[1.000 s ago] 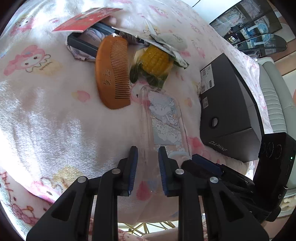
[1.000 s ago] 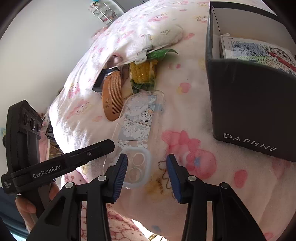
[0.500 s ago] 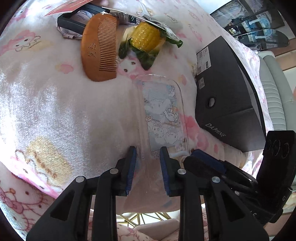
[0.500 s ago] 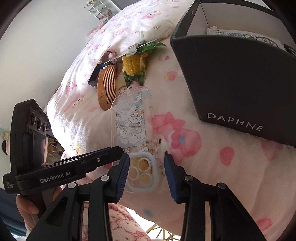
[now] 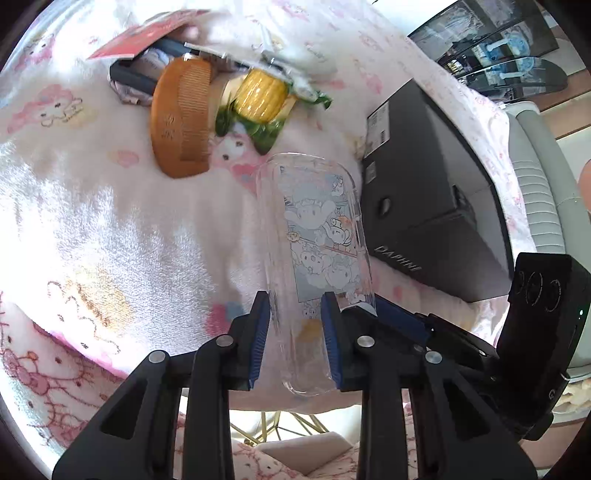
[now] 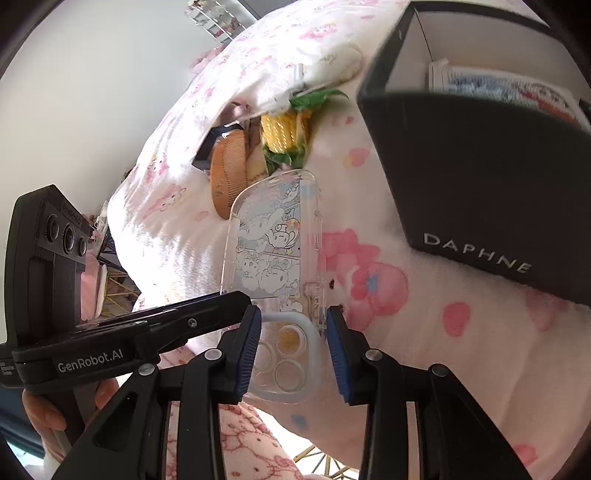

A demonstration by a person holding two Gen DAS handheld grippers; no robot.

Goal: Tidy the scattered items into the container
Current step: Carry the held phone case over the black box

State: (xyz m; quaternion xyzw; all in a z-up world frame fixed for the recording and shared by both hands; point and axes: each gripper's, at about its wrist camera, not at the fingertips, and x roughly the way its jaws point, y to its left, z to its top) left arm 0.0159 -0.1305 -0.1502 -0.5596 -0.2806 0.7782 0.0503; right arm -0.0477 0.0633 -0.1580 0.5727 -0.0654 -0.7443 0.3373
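Toward the far left corner of the pink cartoon-print blanket (image 5: 110,221), a red card (image 5: 144,33) lies over a dark tray (image 5: 129,77). A wooden comb (image 5: 181,118) leans against the tray, and a toy corn cob (image 5: 260,98) in green leaves lies just right of the comb.

Nearer, at the middle of the blanket's near edge, is the clear phone case (image 5: 317,229) printed with cartoon figures. It lies lengthwise, with its camera end toward the edge.

The left gripper (image 5: 295,306) straddles that end from the case's left side. Its jaws have just been opening and are now parted, with the case between them. A sliver of blanket shows between the left pad and the case's edge.

The right gripper (image 6: 293,317) comes in from the near edge. Its jaws have just been closing, and its blue pads (image 6: 336,347) now pinch the case across the camera cut-out. The pad tips meet the case's two long sides. Whether the case's far end touches the fleece cannot be told.

A person's hand (image 6: 40,413) grips the left tool's handle at the lower left of the right wrist view.

Along the blanket's right edge stands the black box (image 5: 424,206) lettered DAPHNE. It is open at the top, well clear of the case. A colourful picture panel (image 6: 509,92) is inside it.
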